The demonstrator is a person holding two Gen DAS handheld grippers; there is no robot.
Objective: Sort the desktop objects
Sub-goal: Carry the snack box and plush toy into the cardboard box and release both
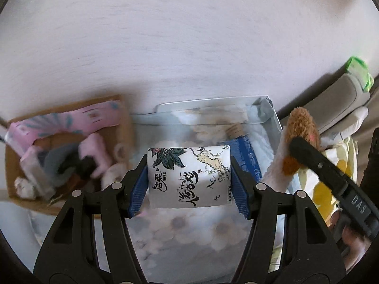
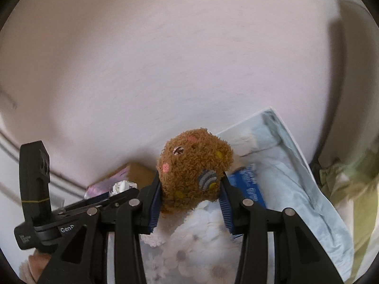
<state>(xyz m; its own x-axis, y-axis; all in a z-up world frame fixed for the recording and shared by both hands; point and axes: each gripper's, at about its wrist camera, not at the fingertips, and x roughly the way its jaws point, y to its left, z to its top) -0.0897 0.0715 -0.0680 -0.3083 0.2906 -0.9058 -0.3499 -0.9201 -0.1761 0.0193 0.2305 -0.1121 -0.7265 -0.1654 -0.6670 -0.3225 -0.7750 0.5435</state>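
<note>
Both hands are loaded at once. The left gripper point(image 1: 189, 179) pinches a white tissue pack point(image 1: 189, 176) across its width, blue pads flat on the two short sides, so the soft packet sits square and clear of the flowered cloth point(image 1: 189, 232) beneath it. To that gripper's left lies a cardboard box point(image 1: 125, 127) crowded with pink and grey odds and ends (likely one sorting bin). Off to its right, the right gripper point(image 2: 190, 201) clamps a brown plush toy point(image 2: 194, 165) by its lower half, head poking forward past the fingertips, which keeps the squashy body from slipping. Just beyond that toy sits a blue packet point(image 2: 246, 182) on a pale blue mat point(image 2: 296, 184). Both items look lifted, awaiting their bins.
</note>
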